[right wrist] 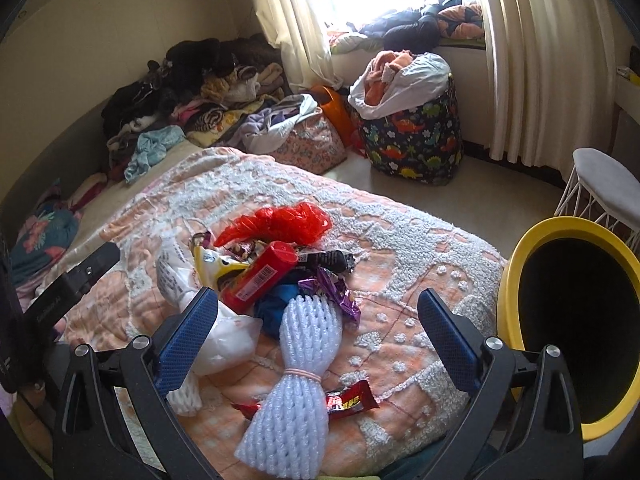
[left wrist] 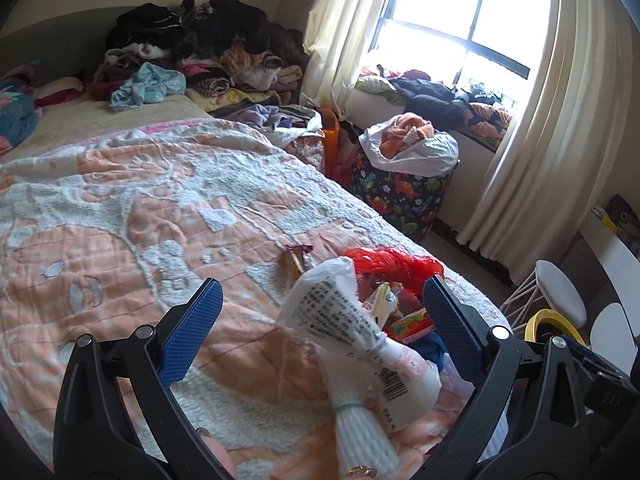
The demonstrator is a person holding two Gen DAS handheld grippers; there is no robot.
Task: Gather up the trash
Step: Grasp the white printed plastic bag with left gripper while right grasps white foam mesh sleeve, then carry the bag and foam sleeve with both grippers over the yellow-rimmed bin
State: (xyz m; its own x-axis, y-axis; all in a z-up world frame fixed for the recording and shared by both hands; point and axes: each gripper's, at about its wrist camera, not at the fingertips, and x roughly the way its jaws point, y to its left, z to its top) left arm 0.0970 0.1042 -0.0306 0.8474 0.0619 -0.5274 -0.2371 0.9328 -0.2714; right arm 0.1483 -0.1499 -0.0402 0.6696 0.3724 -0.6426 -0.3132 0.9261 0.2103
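Hovering over the bed (right wrist: 420, 240), both grippers had their blue jaws wide apart and held nothing. The left gripper (left wrist: 320, 320) was above a white printed bag (left wrist: 340, 320) that lay between its jaws without touching them. The right gripper (right wrist: 318, 320) hung over a white foam net (right wrist: 292, 380) tied in the middle with a band.

All the trash sat in one pile near the foot of the bed, on the peach and white blanket (left wrist: 120, 208). In the pile were a red mesh bag (right wrist: 276, 218), a red tube (right wrist: 260, 276), a purple shiny wrapper (right wrist: 336, 292) and a black wrapper (right wrist: 332, 258). A red candy wrapper (right wrist: 352, 398) lay just beside the foam net, partly under it.

A yellow bin (right wrist: 516, 248) with a dark inside stood right next to the bed, on the right side. Clothes (right wrist: 192, 88) were heaped at the far end of the bed. A dinosaur basket (right wrist: 416, 140) stood by the window.
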